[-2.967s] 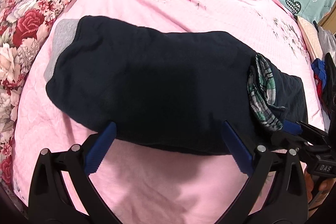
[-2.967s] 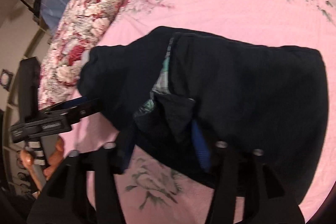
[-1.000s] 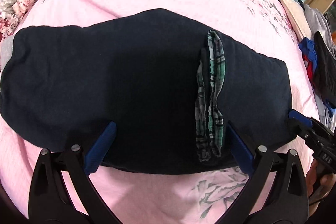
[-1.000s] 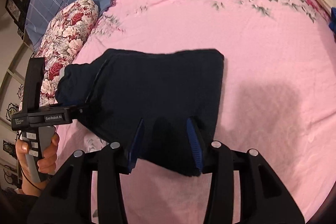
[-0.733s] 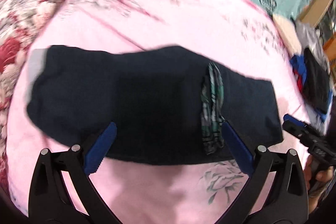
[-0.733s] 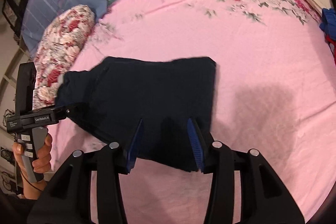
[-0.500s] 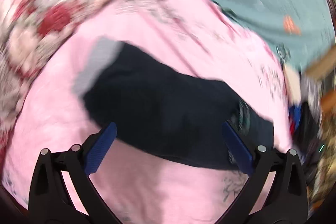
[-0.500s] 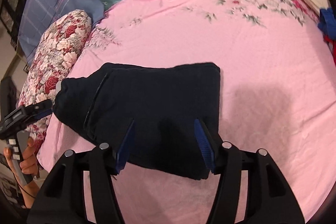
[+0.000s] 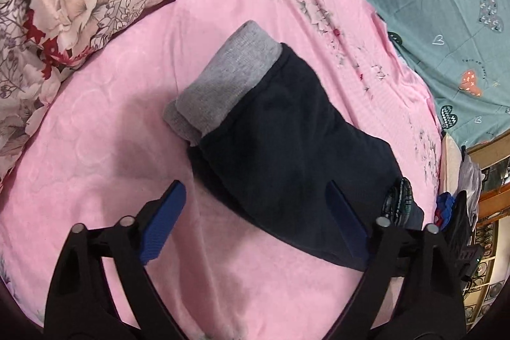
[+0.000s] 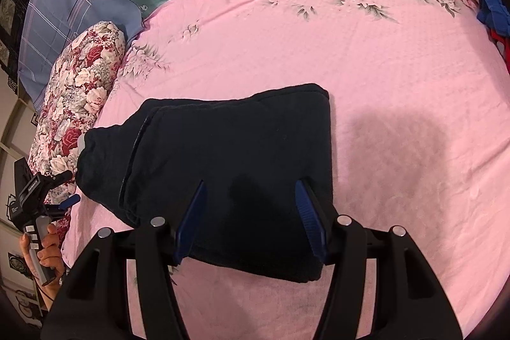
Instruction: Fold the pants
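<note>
While the folded navy pants (image 10: pixel 229 168) are lying flat on the pink bedsheet (image 10: pixel 366 59), the right gripper (image 10: pixel 250 214) is hovering over their near edge with its blue-padded jaws spread wide, gripping nothing. The left gripper (image 9: pixel 255 222) is likewise gaping, its right finger overlapping the dark cloth and its left finger over bare pink sheet. Seen from the left wrist, the bundle's long axis is running diagonally, from the grey ribbed cuffs (image 9: pixel 223 85) at the upper left down to the lower right, where a scrap of green plaid lining (image 9: pixel 397 201) is peeking out. Both details are going unseen from the right wrist, apart from a sliver of grey at the bundle's left end. That view alone is showing the person's left hand (image 10: pixel 47 247) holding its gripper near the floral pillow (image 10: pixel 79 104), and a blue striped pillow (image 10: pixel 73 8) beyond.
</note>
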`<move>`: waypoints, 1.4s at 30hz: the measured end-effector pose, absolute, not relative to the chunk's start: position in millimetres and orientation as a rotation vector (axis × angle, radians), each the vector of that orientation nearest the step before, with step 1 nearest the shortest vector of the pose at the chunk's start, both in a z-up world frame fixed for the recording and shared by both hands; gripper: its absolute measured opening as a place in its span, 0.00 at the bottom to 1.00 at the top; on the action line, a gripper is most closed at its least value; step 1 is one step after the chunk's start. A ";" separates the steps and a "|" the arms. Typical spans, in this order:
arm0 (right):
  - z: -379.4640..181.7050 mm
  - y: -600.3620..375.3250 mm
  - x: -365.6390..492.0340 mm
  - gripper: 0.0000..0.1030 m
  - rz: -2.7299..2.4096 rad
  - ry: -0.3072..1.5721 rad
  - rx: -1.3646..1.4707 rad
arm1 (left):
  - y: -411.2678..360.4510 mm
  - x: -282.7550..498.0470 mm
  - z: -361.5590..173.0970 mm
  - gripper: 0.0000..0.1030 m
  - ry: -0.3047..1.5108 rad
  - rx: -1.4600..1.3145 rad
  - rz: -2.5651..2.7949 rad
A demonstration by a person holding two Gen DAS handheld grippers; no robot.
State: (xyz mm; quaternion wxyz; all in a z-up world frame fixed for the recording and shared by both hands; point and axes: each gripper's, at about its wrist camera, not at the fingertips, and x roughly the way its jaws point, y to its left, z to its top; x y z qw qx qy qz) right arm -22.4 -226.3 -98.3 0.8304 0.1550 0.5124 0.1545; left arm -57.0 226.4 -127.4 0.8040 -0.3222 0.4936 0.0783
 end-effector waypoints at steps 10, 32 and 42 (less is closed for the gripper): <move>-99.4 -224.6 -16.2 0.57 0.342 1.097 0.325 | 247.2 -43.1 -143.5 0.71 1.074 -0.749 0.213; -101.3 -226.4 -15.2 0.57 0.387 1.079 0.353 | 147.4 -32.2 -43.7 0.23 0.906 -0.351 0.139; -100.3 -246.7 -29.9 0.57 0.426 1.056 0.390 | 5.4 -16.9 -30.5 0.23 0.927 -0.125 -0.084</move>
